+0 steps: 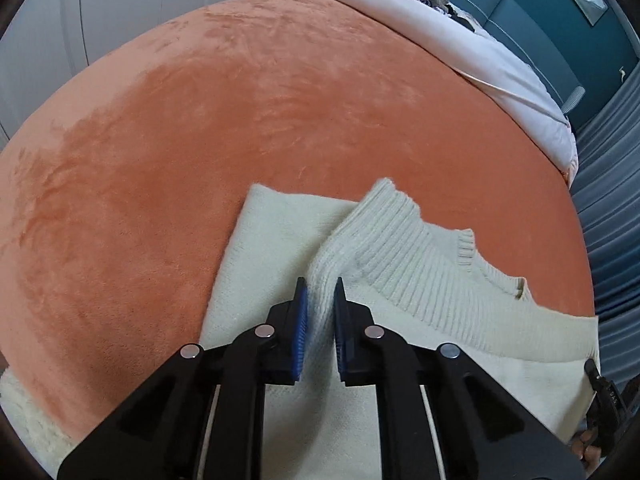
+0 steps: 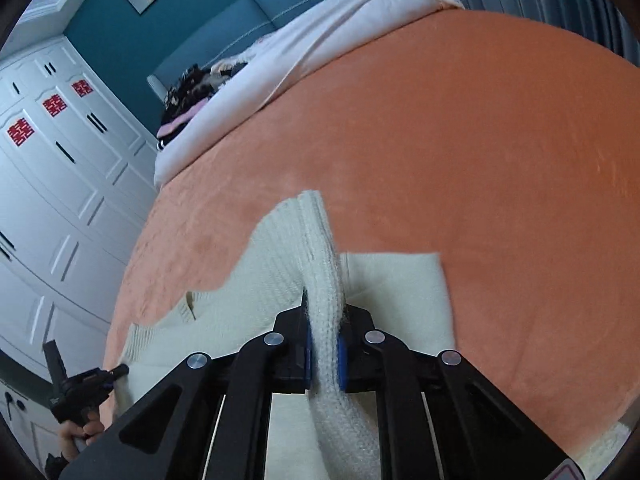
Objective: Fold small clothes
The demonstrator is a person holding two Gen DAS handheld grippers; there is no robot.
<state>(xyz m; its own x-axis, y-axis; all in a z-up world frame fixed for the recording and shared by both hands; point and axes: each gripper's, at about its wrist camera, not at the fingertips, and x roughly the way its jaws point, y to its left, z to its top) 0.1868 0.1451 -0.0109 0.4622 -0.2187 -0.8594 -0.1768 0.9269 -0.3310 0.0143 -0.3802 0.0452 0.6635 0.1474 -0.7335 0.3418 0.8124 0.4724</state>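
A cream knit sweater (image 1: 400, 272) lies on an orange blanket (image 1: 240, 120), with its ribbed part raised into a ridge over a flat smooth panel. My left gripper (image 1: 320, 286) is shut on that ridge, and knit fills the narrow gap between its blue pads. In the right wrist view the same sweater (image 2: 248, 280) is lifted in a thick fold. My right gripper (image 2: 324, 300) is shut on this fold, which runs up between its pads. At the lower left of the right wrist view, a hand holds the other gripper's black handle (image 2: 80, 384) at the sweater's edge.
The orange blanket (image 2: 480, 160) covers a wide bed. A white duvet (image 1: 460, 40) and a pile of dark clothes (image 2: 192, 88) lie by the headboard. White wardrobe doors (image 2: 60, 200) stand on one side and blue-grey curtains (image 1: 612, 200) on the other.
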